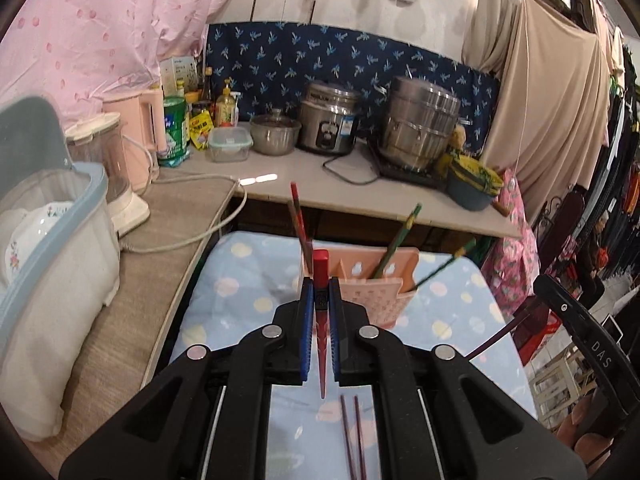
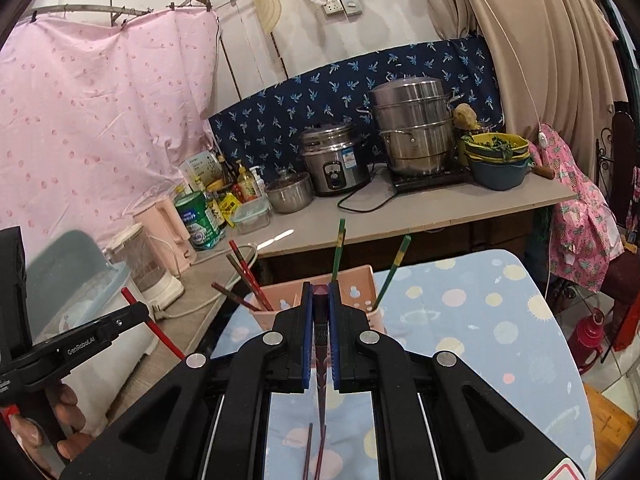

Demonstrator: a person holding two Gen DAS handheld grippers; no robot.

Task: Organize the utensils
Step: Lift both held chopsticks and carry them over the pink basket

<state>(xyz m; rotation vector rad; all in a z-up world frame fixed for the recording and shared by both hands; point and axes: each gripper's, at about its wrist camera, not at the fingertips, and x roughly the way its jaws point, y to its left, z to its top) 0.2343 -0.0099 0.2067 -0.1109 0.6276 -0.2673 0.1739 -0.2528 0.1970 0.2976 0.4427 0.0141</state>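
Note:
A pink utensil holder (image 1: 370, 284) (image 2: 352, 292) stands on the blue dotted cloth. It holds red-brown chopsticks (image 1: 298, 216) (image 2: 244, 268) on its left and green chopsticks (image 1: 400, 236) (image 2: 338, 248) on its right. My left gripper (image 1: 321, 292) is shut on a red chopstick (image 1: 321, 268), held just in front of the holder. My right gripper (image 2: 320, 300) is shut on a dark maroon chopstick (image 2: 321, 336), close to the holder's near side. Two dark chopsticks (image 1: 354, 436) (image 2: 314, 452) lie on the cloth below the grippers.
A counter (image 1: 304, 184) behind carries a rice cooker (image 1: 330, 118), a steel steamer pot (image 1: 420, 124), a bowl, bottles and a cable. A blue-rimmed dish box (image 1: 52, 240) and a blender (image 1: 116, 168) stand on the left. Clothes hang on the right.

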